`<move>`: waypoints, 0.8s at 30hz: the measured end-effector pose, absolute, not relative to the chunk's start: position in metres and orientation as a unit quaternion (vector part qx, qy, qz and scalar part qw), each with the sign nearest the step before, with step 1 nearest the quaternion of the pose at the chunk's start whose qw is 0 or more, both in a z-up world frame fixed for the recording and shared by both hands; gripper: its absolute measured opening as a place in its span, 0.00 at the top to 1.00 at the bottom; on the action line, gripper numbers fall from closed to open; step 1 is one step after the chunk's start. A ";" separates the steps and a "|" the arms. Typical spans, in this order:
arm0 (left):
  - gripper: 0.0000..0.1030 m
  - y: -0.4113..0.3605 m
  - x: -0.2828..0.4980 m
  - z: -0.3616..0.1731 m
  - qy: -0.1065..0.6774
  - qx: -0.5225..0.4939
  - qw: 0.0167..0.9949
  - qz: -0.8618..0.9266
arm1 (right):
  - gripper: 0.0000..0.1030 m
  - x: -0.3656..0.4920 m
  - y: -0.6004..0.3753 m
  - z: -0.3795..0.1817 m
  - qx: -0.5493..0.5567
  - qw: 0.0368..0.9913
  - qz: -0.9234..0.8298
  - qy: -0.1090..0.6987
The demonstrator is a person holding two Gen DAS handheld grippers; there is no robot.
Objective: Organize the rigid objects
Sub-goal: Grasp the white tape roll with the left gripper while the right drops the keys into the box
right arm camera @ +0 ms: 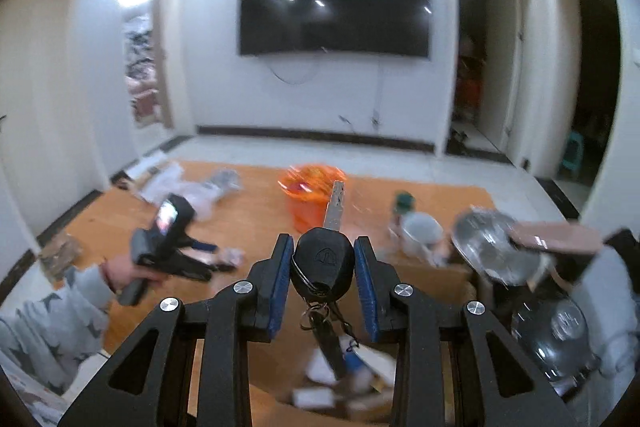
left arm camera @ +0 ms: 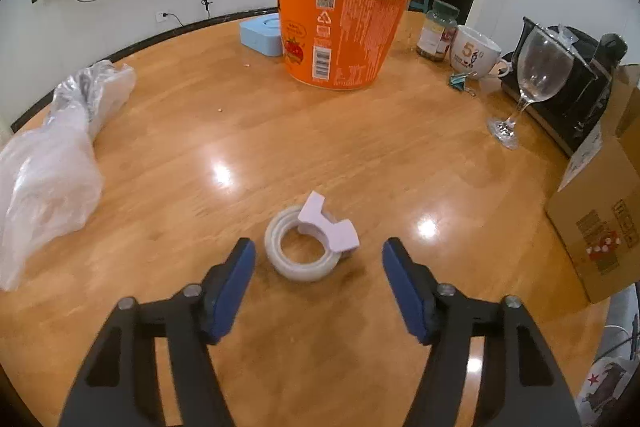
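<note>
My left gripper [left arm camera: 318, 253] is open, low over the wooden table [left arm camera: 280, 131], its blue pads either side of a white tape roll [left arm camera: 300, 255]. A white plastic clip [left arm camera: 326, 223] rests on the roll. My right gripper [right arm camera: 323, 251] is shut on a black car key [right arm camera: 322, 263], blade pointing up and forward, key ring hanging below. It is held high above an open cardboard box [right arm camera: 424, 279] with small items inside. The left gripper also shows in the right wrist view [right arm camera: 172, 247], held in a hand.
An orange instant-noodle bowl [left arm camera: 340, 27] stands mid-table, a light blue box [left arm camera: 262, 35] behind it. A jar [left arm camera: 436, 29], mug [left arm camera: 474, 53], binder clip [left arm camera: 462, 81], wine glass [left arm camera: 536, 75] and black appliance [left arm camera: 572, 95] sit right. A plastic bag [left arm camera: 52, 167] lies left. The cardboard box [left arm camera: 600, 223] is far right.
</note>
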State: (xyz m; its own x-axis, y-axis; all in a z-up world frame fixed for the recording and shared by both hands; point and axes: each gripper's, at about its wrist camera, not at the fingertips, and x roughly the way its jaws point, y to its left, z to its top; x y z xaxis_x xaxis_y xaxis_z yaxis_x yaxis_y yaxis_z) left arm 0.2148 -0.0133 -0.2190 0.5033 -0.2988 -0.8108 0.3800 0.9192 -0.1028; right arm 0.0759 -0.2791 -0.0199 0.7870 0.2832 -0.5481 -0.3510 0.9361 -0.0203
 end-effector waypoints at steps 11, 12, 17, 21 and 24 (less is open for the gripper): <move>0.61 -0.023 0.215 -0.220 0.453 0.080 0.871 -0.175 | 0.72 0.091 -0.314 -0.066 -0.045 0.921 0.118 0.369; 0.61 -0.024 0.213 -0.218 0.451 0.081 0.871 -0.176 | 0.66 0.090 -0.315 -0.065 -0.041 0.921 0.121 0.367; 0.61 -0.028 0.196 -0.190 0.433 0.079 0.879 -0.182 | 0.50 0.093 -0.309 -0.067 -0.047 0.922 0.149 0.354; 0.61 -0.041 0.172 -0.148 0.409 0.075 0.886 -0.205 | 0.28 0.093 -0.300 -0.069 -0.061 0.920 0.170 0.349; 0.61 -0.058 0.147 -0.110 0.389 0.077 0.888 -0.232 | 0.22 0.092 -0.297 -0.071 -0.072 0.917 0.186 0.347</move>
